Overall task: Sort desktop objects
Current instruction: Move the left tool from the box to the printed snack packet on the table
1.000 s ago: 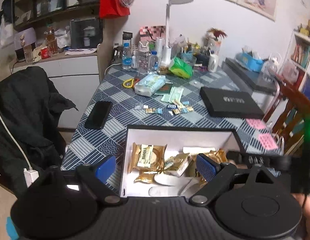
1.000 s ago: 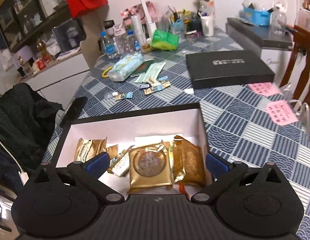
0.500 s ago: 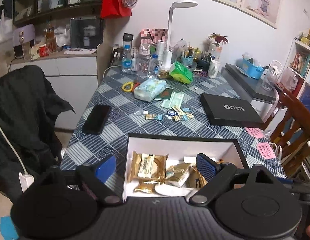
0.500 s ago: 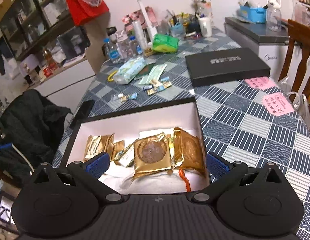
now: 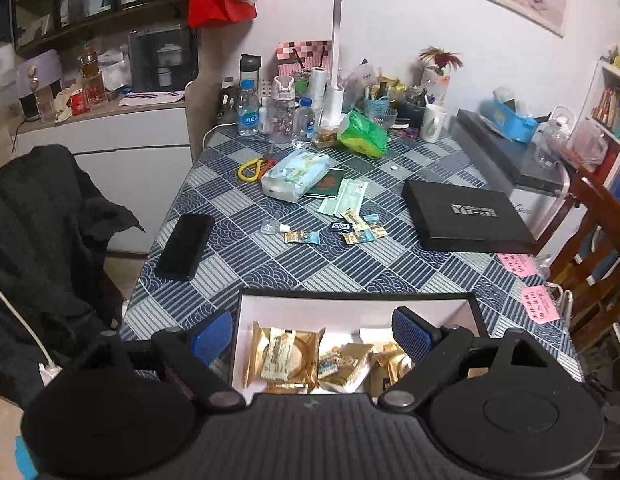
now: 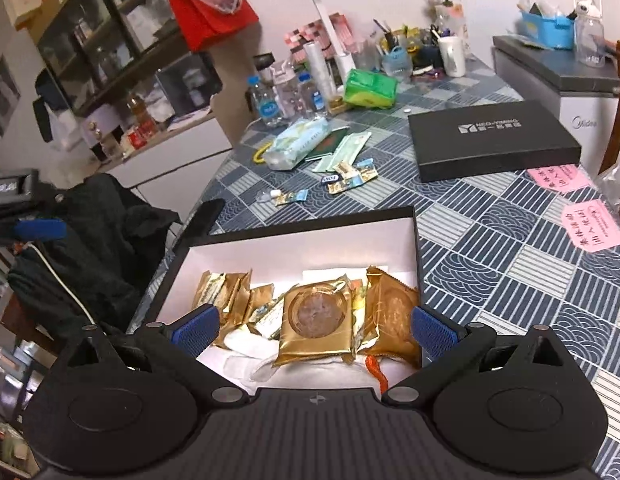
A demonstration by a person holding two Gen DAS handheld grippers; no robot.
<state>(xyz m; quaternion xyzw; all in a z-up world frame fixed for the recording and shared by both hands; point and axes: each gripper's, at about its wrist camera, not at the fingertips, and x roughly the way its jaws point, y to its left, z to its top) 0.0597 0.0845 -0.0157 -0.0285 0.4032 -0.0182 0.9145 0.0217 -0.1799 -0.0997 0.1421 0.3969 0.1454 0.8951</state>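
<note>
Snack packets [image 6: 314, 322] lie in the box [image 6: 293, 240] under both grippers [image 5: 312, 330] [image 6: 314, 326], jaws apart, empty.

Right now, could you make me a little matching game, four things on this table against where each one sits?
Things:
1. black phone
2. black flat box
3. gold snack packets
4. pink notes

Places:
A. inside the open white-lined box
B. near the table's left edge
C. near the table's right edge, closer than the flat box
D. right side, beyond the open box

Pairs: 1-B, 2-D, 3-A, 4-C
</note>
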